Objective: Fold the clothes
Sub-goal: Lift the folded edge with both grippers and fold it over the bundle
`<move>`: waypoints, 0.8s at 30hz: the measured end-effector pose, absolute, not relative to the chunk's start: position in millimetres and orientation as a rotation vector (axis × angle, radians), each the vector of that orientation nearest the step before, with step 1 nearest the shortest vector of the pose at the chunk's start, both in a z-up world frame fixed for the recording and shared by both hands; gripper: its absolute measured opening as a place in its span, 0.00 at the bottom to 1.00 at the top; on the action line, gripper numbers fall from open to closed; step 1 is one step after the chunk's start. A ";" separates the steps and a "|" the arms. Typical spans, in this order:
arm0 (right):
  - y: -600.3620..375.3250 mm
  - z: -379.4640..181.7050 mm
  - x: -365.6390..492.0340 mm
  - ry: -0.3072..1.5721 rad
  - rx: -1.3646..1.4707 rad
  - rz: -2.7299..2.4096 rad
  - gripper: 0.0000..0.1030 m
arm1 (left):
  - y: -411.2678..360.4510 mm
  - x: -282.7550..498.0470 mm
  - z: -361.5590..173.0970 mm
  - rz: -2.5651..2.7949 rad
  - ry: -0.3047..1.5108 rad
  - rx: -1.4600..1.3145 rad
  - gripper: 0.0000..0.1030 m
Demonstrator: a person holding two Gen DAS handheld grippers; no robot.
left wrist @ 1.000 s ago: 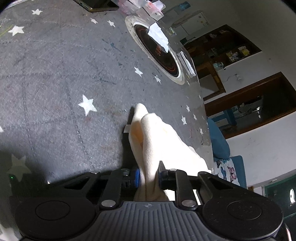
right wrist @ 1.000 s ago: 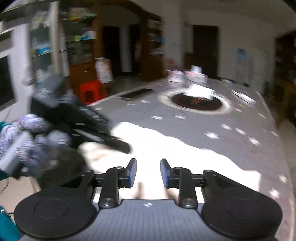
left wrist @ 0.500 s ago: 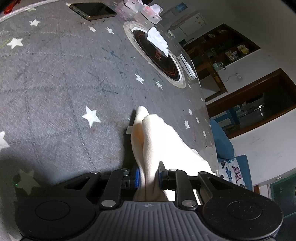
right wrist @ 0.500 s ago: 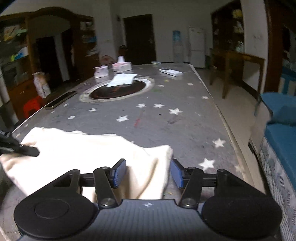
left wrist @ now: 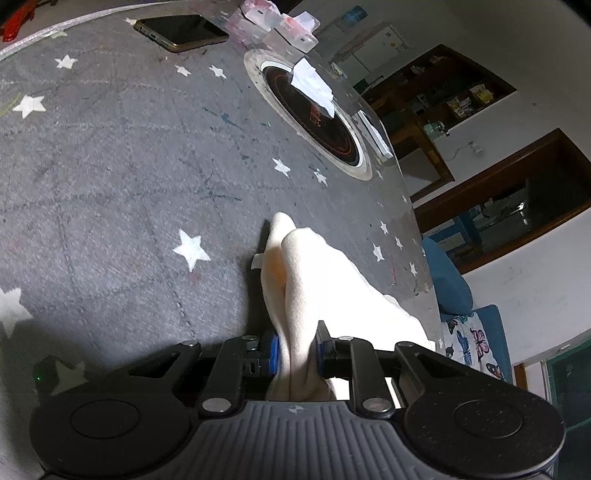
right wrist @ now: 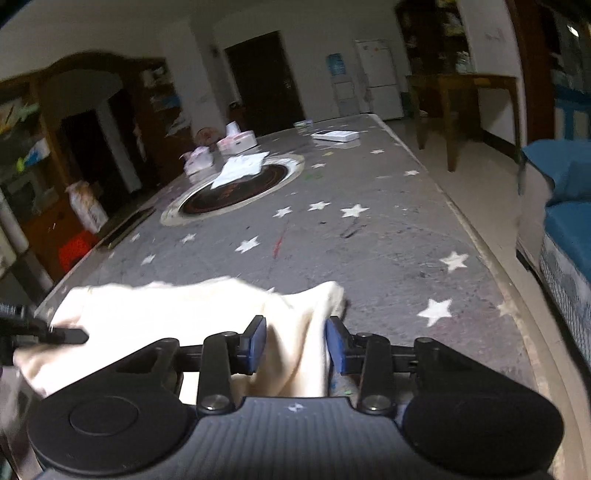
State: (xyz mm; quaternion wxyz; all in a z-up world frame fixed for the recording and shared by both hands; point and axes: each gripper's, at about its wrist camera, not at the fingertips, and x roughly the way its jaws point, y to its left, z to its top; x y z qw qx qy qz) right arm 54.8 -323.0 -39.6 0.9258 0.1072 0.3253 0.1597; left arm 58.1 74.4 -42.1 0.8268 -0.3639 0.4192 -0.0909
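— What does the cloth (left wrist: 314,280) feel like to work with?

— Soft and light, I'd judge, a cream fleece that sags wherever I don't hold it. It lies near the front edge of the desk (left wrist: 110,166), one bunched corner raised in my left gripper (left wrist: 297,354), whose jaws are pressed together on a thick fold.

— And the other side?

— My right gripper (right wrist: 295,345) has the opposite corner between its jaws, which are spread a little wider than the fabric; whether the pads truly bite I cannot tell. The middle droops flat between the two.

— Where should you grip?

— At the corners, pinching through both layers near the hem, since a shallow pinch on fleece may slip out. Nothing fragile here, though it could drag across the gray star cover.

— Anything nearby?

— A phone (left wrist: 181,31), tissue boxes (right wrist: 236,142) and a round burner (left wrist: 314,118), all well apart.
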 end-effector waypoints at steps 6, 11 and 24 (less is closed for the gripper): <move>-319.3 -42.0 56.6 0.685 0.227 0.364 0.35 | 75.8 60.0 -42.6 -0.198 0.888 -0.765 0.19; -310.0 -41.4 55.2 0.682 0.216 0.379 0.15 | 78.0 60.3 -40.7 -0.184 0.881 -0.745 0.19; -302.6 -0.2 37.5 0.553 0.148 0.391 0.10 | 66.2 64.4 -14.2 -0.213 0.842 -0.630 0.17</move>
